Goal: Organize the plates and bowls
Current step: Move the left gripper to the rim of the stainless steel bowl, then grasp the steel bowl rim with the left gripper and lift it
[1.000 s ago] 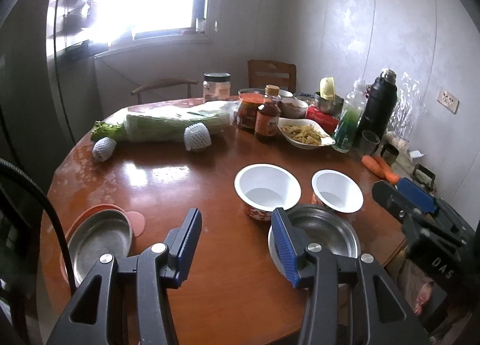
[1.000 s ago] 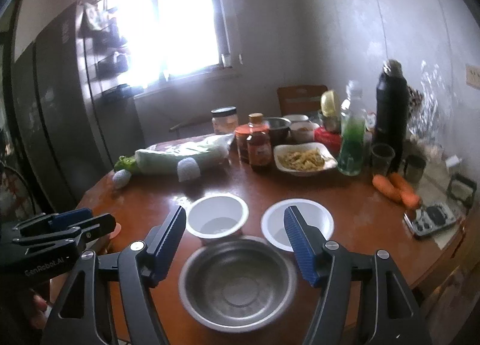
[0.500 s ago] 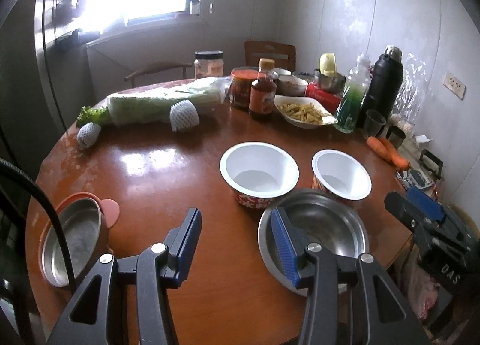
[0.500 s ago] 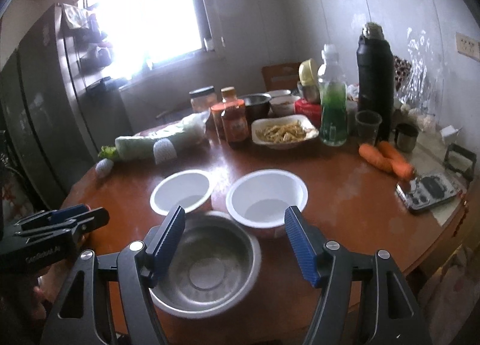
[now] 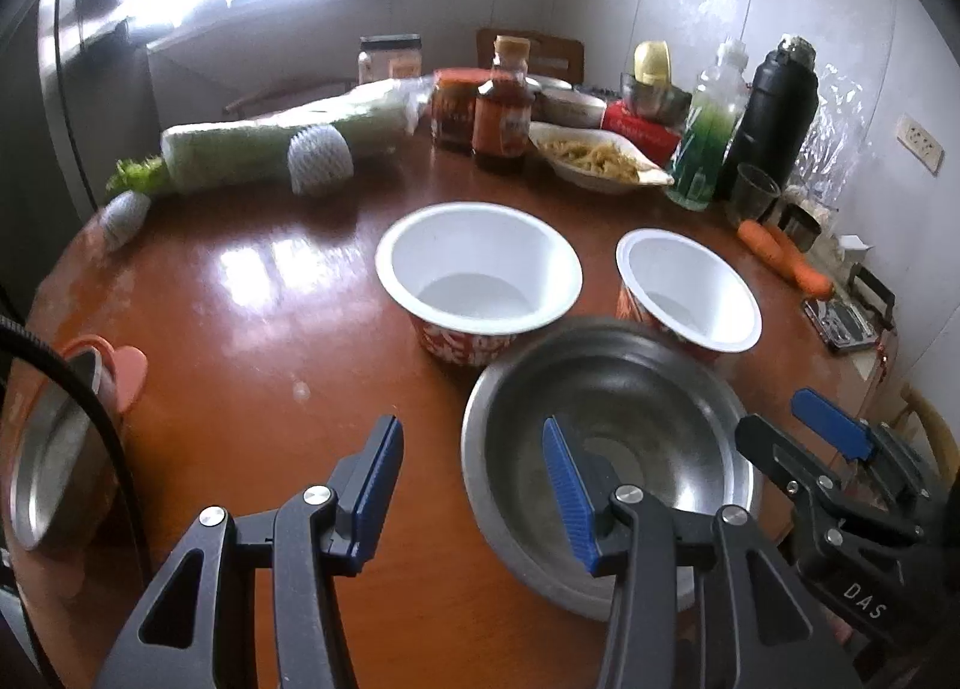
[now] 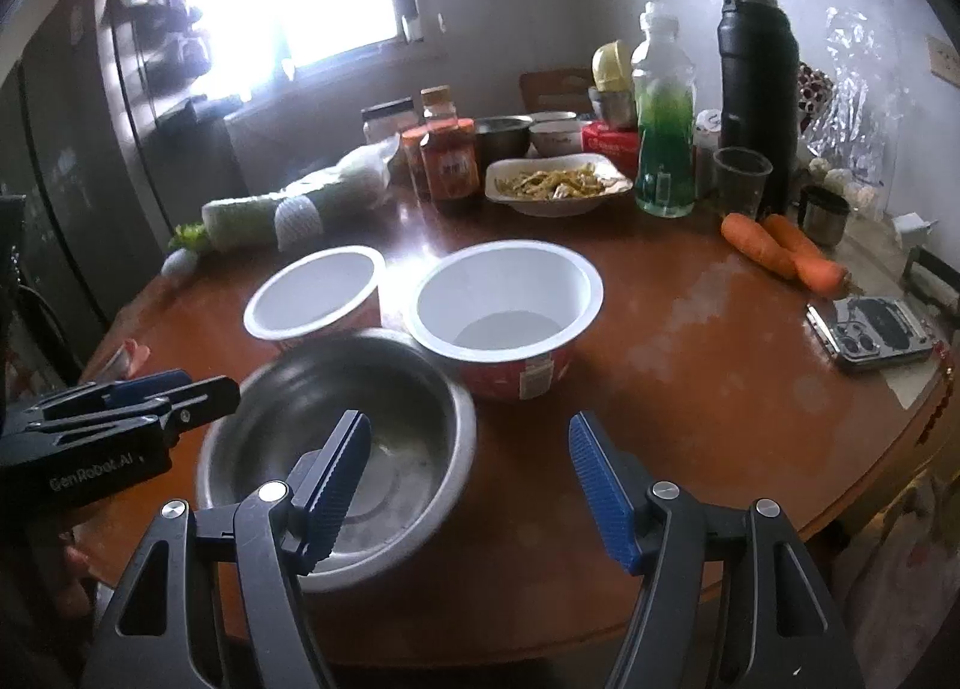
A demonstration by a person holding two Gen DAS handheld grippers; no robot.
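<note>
Both hand-held grippers, left (image 5: 474,485) and right (image 6: 468,485), hang released over the steel bowl (image 6: 336,449); pinching its rim squarely should prevent slipping.

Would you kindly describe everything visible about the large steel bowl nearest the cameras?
The large steel bowl is round, wide and shallow, of dull grey metal with a rolled rim. It looks empty, standing upright near the wooden table's near edge, just in front of the two white paper bowls; whether it touches them is unclear. Nothing grips it.
</note>
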